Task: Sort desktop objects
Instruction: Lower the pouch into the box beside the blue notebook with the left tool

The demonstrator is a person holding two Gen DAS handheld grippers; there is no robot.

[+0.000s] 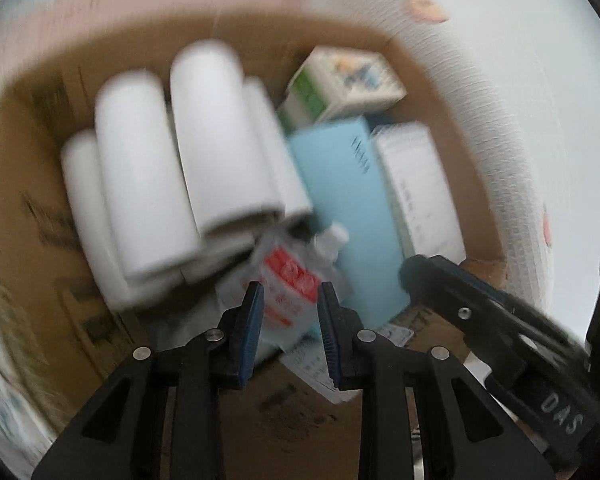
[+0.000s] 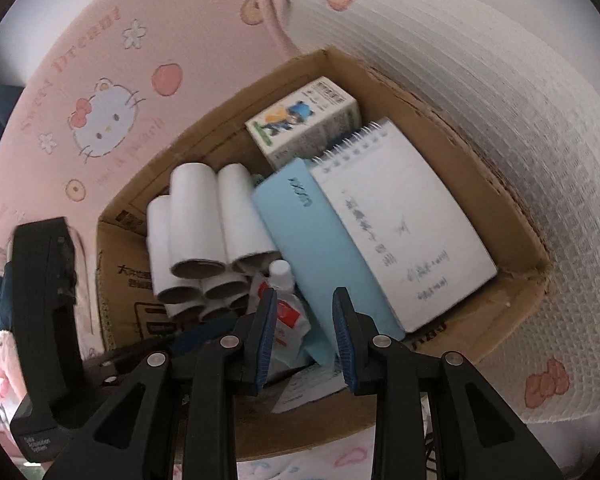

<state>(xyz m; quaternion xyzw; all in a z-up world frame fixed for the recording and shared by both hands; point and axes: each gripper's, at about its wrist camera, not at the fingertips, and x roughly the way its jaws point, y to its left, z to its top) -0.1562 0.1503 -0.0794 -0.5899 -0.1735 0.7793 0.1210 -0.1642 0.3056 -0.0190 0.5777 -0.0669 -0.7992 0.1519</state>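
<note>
An open cardboard box [image 1: 440,92] [image 2: 460,152] fills both views. Inside lie several white paper tubes [image 1: 140,160] [image 2: 196,220], a light blue box [image 1: 348,200] [image 2: 312,240], a spiral notebook [image 1: 416,184] [image 2: 400,220], a small cartoon-printed carton [image 1: 348,80] [image 2: 304,120] and a clear pouch with a red label and white cap [image 1: 292,276] [image 2: 286,314]. My left gripper [image 1: 291,296] hangs open just over the pouch, which is wider than the gap. My right gripper [image 2: 305,298] is open over the pouch and the blue box, with nothing between its pads.
The box rests on a pink cartoon-cat cloth [image 2: 100,120] and a white waffle-textured cloth [image 2: 480,80]. Loose paper slips [image 2: 308,392] lie at the box's near end. The right gripper's black body [image 1: 480,312] crosses the left wrist view at right. The left one's housing [image 2: 44,300] stands at left.
</note>
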